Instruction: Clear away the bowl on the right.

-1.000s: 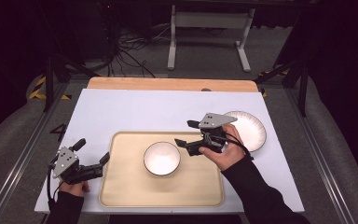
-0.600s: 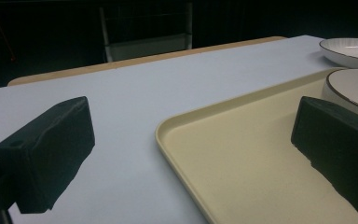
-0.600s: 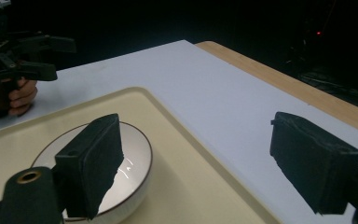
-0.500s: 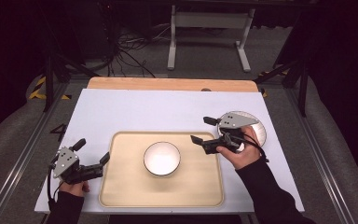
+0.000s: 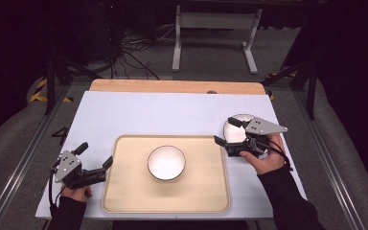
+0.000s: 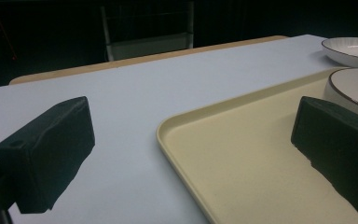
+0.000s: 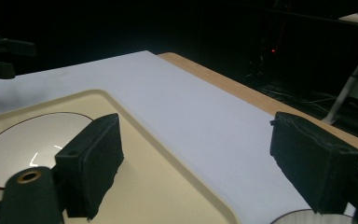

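1. While the bowl [image 5: 166, 162] sits mid-tray [image 5: 124, 191], the right gripper [image 5: 224, 131] hangs over the plate [image 5: 235, 125] just off the tray's right edge.
2. Its jaws are spread wide with nothing between them.
3. Left gripper [image 5: 96, 155] is wide open and empty too, at the tray's left edge.
4. My guess is the plate's next. It's right under the right hand [image 5: 264, 160], so that hand gets it.

High view: above, looking forward and down over desk [image 5: 139, 112]. Gripper views: low, close, along own jaws from opposite desk ends. Shared by all: tray [image 5: 129, 191], bowl [image 5: 166, 162].
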A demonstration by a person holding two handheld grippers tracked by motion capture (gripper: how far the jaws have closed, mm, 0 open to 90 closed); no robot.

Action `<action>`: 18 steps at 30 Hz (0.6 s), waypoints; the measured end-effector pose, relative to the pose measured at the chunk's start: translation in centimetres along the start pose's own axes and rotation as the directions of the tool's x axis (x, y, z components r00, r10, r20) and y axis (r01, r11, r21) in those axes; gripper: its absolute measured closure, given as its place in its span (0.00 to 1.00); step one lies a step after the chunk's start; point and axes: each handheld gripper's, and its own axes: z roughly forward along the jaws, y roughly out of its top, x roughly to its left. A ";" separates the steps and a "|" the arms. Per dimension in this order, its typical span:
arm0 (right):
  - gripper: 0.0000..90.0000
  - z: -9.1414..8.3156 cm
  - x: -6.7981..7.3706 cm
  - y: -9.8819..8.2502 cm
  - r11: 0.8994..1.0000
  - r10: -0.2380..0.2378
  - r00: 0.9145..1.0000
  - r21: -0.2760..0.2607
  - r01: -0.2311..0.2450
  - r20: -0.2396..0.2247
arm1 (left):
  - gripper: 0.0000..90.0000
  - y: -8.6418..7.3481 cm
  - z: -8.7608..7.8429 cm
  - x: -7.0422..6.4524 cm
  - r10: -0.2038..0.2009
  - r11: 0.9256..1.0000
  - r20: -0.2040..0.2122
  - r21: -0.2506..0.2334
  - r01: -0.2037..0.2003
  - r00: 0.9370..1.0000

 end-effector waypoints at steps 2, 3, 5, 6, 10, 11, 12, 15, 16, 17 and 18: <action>0.19 -0.5 -0.4 -0.3 1.000 0.000 1.000 -0.004 0.000 0.015 | 0.00 0.0 0.0 0.0 0.002 1.000 0.000 0.003 -0.002 1.000; 0.19 -0.6 -0.5 -0.4 1.000 -0.001 1.000 -0.005 0.001 0.024 | 0.00 0.0 0.0 0.0 0.001 1.000 0.001 0.003 -0.001 1.000; 0.19 -0.9 -0.8 -0.7 1.000 -0.005 0.999 -0.013 0.005 0.042 | 0.00 0.0 0.0 0.0 0.002 1.000 0.000 0.003 -0.002 1.000; 0.19 -1.1 -0.9 -0.9 1.000 -0.008 0.998 -0.019 0.009 0.056 | 0.00 0.0 0.0 0.0 0.002 1.000 0.000 0.003 -0.002 1.000; 0.19 -1.5 -1.2 -1.7 1.000 -0.004 0.996 -0.023 0.006 0.089 | 0.00 0.0 0.0 0.0 0.003 1.000 -0.001 0.003 -0.003 1.000; 0.19 -1.5 -1.2 -2.0 1.000 -0.009 0.995 -0.022 0.011 0.095 | 0.00 0.0 0.0 0.0 0.003 1.000 -0.001 0.003 -0.003 1.000; 0.19 -1.6 -1.3 -2.3 1.000 -0.010 0.995 -0.024 0.012 0.100 | 0.00 0.0 0.0 0.0 0.003 1.000 -0.001 0.003 -0.003 1.000; 0.19 -1.8 -1.4 -2.9 1.000 -0.005 0.994 -0.028 0.008 0.110 | 0.00 0.0 0.0 0.0 0.003 1.000 -0.001 0.003 -0.003 1.000; 0.19 -1.8 -1.4 -3.1 0.999 -0.004 0.994 -0.033 0.007 0.112 | 0.00 0.0 0.0 0.0 0.002 1.000 0.000 0.002 -0.002 1.000; 0.19 -1.8 -1.4 -3.1 0.999 -0.004 0.994 -0.033 0.007 0.112 | 0.00 0.0 0.0 0.0 0.002 1.000 0.000 0.002 -0.002 1.000; 0.19 -1.9 -1.4 -3.4 1.000 0.003 0.992 -0.031 0.001 0.125 | 0.00 0.0 0.0 0.0 0.002 1.000 0.000 0.002 -0.002 1.000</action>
